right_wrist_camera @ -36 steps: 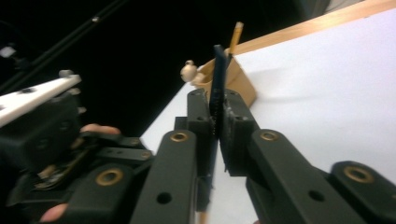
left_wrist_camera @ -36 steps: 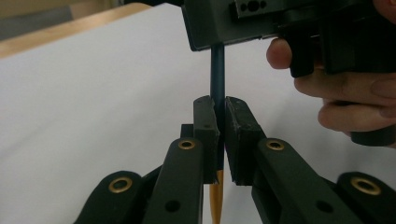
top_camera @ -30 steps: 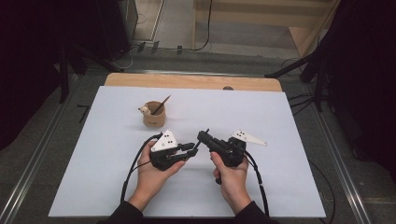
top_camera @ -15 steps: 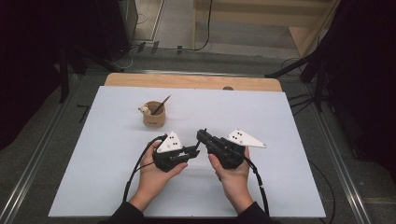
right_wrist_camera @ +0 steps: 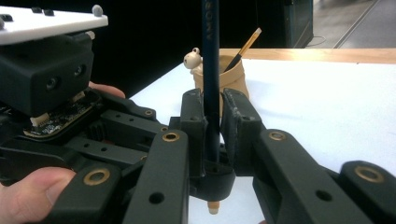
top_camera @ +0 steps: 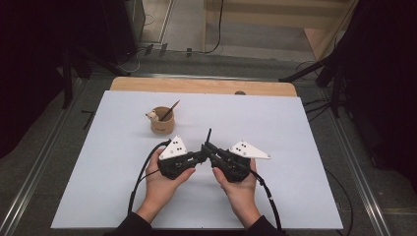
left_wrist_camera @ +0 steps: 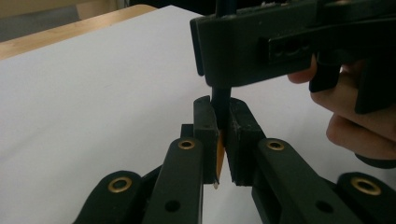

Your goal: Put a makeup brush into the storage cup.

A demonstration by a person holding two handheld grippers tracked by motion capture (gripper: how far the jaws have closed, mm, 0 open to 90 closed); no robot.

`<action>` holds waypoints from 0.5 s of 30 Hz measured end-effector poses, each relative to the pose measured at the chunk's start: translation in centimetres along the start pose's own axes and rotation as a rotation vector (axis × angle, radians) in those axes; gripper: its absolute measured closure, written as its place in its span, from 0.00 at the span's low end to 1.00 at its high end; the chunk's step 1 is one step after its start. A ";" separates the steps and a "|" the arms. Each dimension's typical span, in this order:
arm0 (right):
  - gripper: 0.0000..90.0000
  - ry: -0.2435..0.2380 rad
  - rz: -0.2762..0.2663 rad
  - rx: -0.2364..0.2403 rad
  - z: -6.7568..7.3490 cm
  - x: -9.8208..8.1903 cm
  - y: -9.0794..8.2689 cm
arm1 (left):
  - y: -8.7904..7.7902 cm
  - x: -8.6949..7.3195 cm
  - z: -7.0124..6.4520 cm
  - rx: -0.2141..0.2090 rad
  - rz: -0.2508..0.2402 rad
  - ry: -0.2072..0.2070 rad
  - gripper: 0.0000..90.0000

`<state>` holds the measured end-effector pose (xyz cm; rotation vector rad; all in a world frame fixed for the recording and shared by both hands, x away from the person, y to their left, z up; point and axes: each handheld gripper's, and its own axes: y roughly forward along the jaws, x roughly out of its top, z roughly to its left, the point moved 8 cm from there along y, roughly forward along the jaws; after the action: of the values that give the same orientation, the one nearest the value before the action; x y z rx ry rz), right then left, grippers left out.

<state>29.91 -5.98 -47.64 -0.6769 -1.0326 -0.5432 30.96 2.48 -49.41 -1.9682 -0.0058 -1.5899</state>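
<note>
You hold both grippers close together near the middle of the white table (top_camera: 305,128), their tips meeting over the sheet. Your left gripper (left_wrist_camera: 219,140) has its jaws clenched on the lower end of a dark pencil (left_wrist_camera: 219,100), whose orange sharpened tip pokes out below the pads. Your right gripper (right_wrist_camera: 213,135) has its jaws closed around the same pencil (right_wrist_camera: 211,56), a little higher up the shaft, so the pencil stands roughly upright between the two tools; in the high view it rises as a thin dark stick (top_camera: 208,135) just above the meeting jaws. Your left hand (top_camera: 164,182) and right hand (top_camera: 241,189) wrap the handles. Farther back and to the left sits a tan cup (top_camera: 161,123) with a small figure on its rim and a brush (top_camera: 169,110) leaning in it, well apart from the grippers
</note>
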 end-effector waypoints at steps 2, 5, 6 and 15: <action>0.89 0.006 -0.002 -0.004 -0.1 -0.1 0.0 | 0.1 0.0 -0.1 -0.004 0.000 0.000 0.94; 0.90 0.018 -0.003 -0.006 -0.1 -0.3 0.1 | 0.1 0.0 -0.2 -0.004 0.000 0.001 0.94; 0.90 0.020 -0.003 -0.005 -0.2 -0.3 0.1 | 0.2 0.0 -0.2 -0.005 0.002 0.003 0.94; 0.94 0.006 -0.006 -0.007 -0.5 -0.3 0.0 | 0.3 -0.2 0.0 -0.027 0.006 -0.036 0.87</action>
<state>30.06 -6.35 -48.05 -0.6787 -1.0278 -0.5538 31.01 2.24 -49.70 -2.0154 0.0078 -1.5583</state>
